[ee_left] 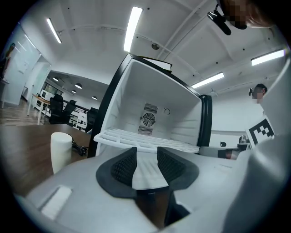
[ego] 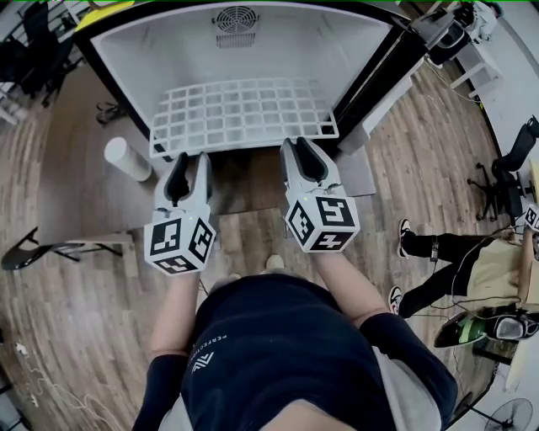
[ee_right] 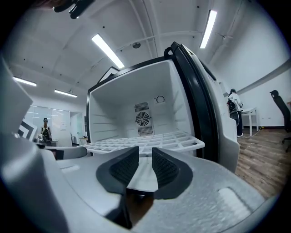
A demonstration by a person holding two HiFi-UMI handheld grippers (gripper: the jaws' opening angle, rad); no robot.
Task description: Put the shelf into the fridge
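Closest in, the person's torso (ego: 278, 353) is leaning over two outstretched forearms; ahead of them the left gripper (ego: 189, 160) and right gripper (ego: 301, 150) are pointing at the fridge (ego: 168, 50), both with jaws standing wide and gripping nothing. The white grid shelf (ego: 244, 114) is lying level inside the cavity, its front edge still jutting past the opening, just beyond both sets of pads. The job is probably nearing its end; what seems to be remaining is seating the shelf fully. Doing that well is likely meaning equal pressure on the front edge from both sides, keeping the grid flat so that it is not skewing against the ribbed side walls, and stopping short of the fan grille (ego: 235, 18) at the back. Nothing is blocking the opening; a white cylinder (ego: 126, 158) is standing on the brown tabletop (ego: 76, 168) to the left, near the shelf's corner; a seated person (ego: 446, 261) and an office chair (ego: 509, 172) are staying well apart on the right.
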